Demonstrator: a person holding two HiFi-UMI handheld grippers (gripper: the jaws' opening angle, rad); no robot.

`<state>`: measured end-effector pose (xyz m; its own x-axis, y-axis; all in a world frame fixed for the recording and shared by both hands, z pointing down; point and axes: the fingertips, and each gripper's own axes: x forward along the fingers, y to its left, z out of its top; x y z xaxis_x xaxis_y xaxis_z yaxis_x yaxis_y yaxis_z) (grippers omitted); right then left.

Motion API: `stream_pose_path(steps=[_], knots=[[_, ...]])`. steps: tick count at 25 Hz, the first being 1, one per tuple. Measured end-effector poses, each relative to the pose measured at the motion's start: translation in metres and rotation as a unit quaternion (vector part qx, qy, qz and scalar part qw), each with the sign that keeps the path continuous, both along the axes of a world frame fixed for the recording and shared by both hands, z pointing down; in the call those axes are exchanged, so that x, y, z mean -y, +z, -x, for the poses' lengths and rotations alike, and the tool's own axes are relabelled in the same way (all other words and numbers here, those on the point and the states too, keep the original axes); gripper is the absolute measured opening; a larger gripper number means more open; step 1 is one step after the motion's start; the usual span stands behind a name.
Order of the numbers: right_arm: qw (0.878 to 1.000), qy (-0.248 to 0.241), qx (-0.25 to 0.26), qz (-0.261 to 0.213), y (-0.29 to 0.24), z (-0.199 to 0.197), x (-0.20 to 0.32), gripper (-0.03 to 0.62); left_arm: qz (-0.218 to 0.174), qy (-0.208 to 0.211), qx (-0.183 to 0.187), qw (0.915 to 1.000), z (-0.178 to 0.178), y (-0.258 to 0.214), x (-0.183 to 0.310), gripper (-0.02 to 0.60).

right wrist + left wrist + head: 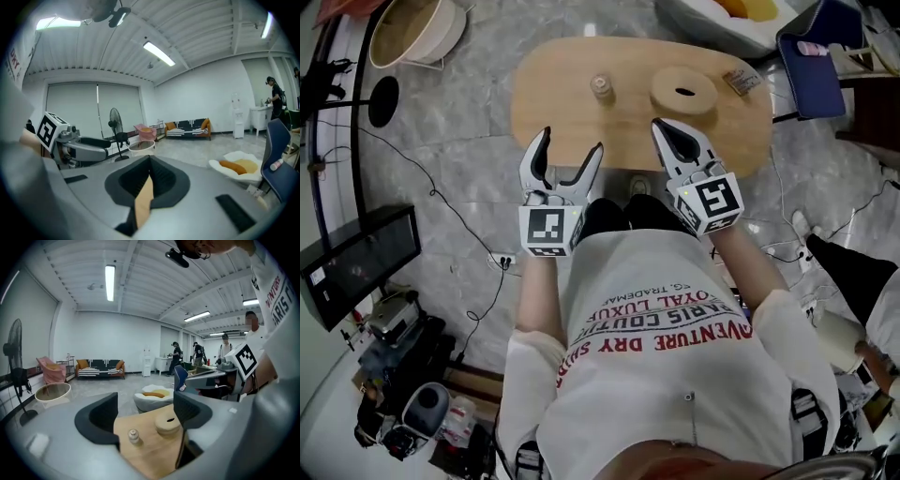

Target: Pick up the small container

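Observation:
The small container (601,86), a little clear jar with a lid, stands upright on the oval wooden table (562,103). To its right lies a round wooden disc (684,91) with a slot. My left gripper (572,142) hovers at the table's near edge, open and empty, with the jar ahead of it. In the left gripper view the jar (134,436) shows between the jaws but well beyond them, beside the disc (168,423). My right gripper (667,127) is over the near edge below the disc, its jaws shut on nothing (149,176).
A small flat item (741,82) lies at the table's right end. A blue chair (820,52) and a white beanbag (722,14) stand beyond the table. A round basket (412,28), a fan base (382,98) and a monitor (356,262) are on the left.

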<state>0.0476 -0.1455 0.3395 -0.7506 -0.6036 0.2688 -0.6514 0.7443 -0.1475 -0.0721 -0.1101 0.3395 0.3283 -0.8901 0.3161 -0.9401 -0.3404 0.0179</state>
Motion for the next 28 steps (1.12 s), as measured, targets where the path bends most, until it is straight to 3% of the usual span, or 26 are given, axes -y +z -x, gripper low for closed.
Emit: stream_pose_path(steps=[4, 9, 12, 15, 19, 23, 28], knots=[[1.0, 0.01, -0.009, 0.019, 0.028, 0.007, 0.028, -0.003, 0.016, 0.028, 0.033, 0.9989, -0.001, 0.037, 0.023, 0.357], [0.998, 0.035, -0.016, 0.044, 0.092, 0.009, 0.072, -0.005, 0.058, 0.033, 0.02, 0.9976, 0.007, 0.133, 0.062, 0.362], [0.997, 0.053, -0.015, 0.055, 0.139, 0.011, 0.096, -0.005, 0.076, 0.01, -0.003, 0.997, 0.016, 0.192, 0.088, 0.383], [0.996, 0.064, -0.02, 0.067, 0.179, 0.016, 0.107, -0.005, 0.096, -0.006, -0.021, 0.9951, 0.02, 0.237, 0.105, 0.417], [0.993, 0.071, -0.025, 0.087, 0.227, 0.026, 0.118, -0.005, 0.115, -0.002, -0.034, 0.9928, 0.018, 0.296, 0.122, 0.418], [0.992, 0.076, -0.021, 0.099, 0.273, 0.029, 0.129, -0.003, 0.131, -0.006, -0.019, 0.9911, 0.015, 0.354, 0.137, 0.419], [0.989, 0.094, -0.051, 0.098, 0.317, 0.022, 0.141, -0.005, 0.137, -0.006, -0.001, 0.9905, 0.011, 0.407, 0.151, 0.425]])
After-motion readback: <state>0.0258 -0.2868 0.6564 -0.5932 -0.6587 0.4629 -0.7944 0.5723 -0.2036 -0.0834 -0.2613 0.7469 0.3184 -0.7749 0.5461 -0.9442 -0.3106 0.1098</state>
